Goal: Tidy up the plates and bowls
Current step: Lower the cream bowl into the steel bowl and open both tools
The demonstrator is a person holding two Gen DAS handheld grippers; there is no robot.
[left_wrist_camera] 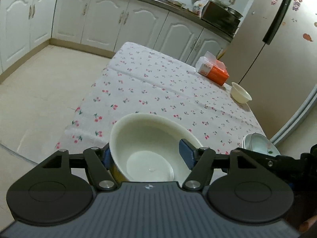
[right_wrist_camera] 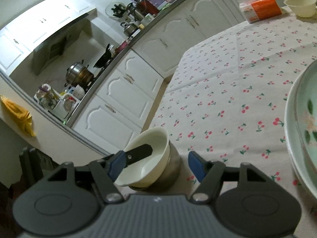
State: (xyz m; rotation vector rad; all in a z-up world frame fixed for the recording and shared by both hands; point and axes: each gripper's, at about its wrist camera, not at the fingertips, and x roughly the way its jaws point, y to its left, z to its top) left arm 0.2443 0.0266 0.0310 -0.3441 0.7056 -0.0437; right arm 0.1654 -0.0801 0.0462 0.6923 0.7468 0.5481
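Note:
A cream bowl rests in a metal bowl at the near edge of the cherry-print table. My left gripper is open around it: the left pad stands just outside the bowl's left wall and the right pad hangs inside near the right rim. In the right wrist view one black finger of the left gripper reaches into that cream bowl. My right gripper is open too, close in front of the bowl, with its right pad well apart from it.
A stack of pale green flowered dishes sits at the near right. A small cream bowl and an orange tissue box stand at the far right corner. A fridge borders the table's right side; white cabinets lie beyond.

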